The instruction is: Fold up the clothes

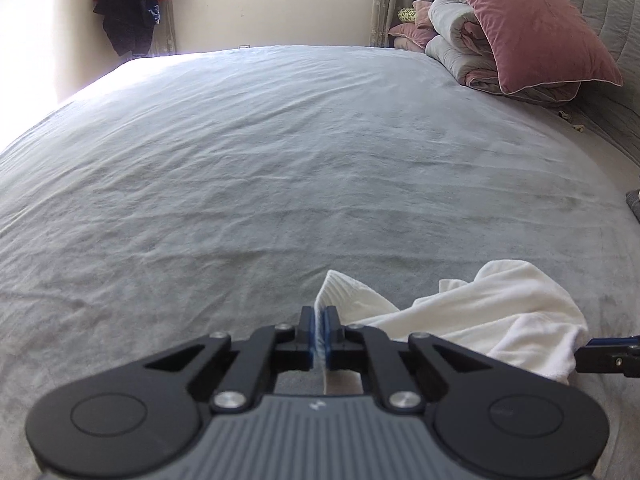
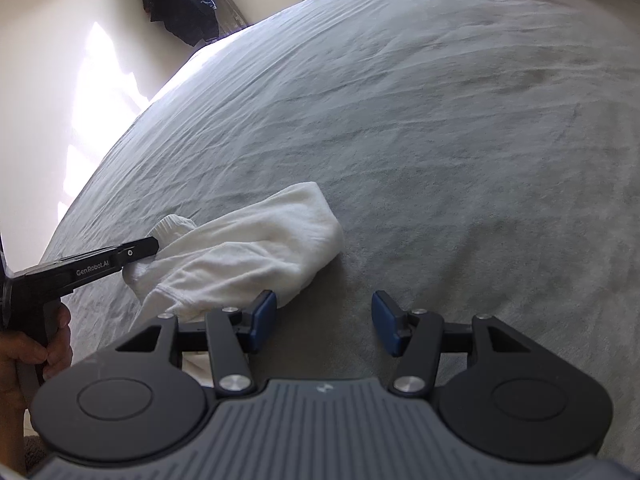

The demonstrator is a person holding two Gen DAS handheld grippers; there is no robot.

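Left wrist view: a grey bedspread [image 1: 280, 168] fills the frame ahead of the left gripper [image 1: 319, 334], with a crumpled white garment [image 1: 500, 308] bunched just to its right and trailing back between its pads.

- Risk, judged: only a thin ribbed edge is pinched. If that edge is lifted or pulled while the bulk stays heaped, the cloth could slip out, or the heap could be dragged across the bedspread instead of spreading flat.
- Risk, judged: the right gripper [image 2: 324, 322] may catch several layers at once if it closes where it is.
- Left gripper: pressed together on the garment's ribbed edge.
- Right gripper: spread about halfway, nothing held; the garment lies just beside its left pad, contact not certain.
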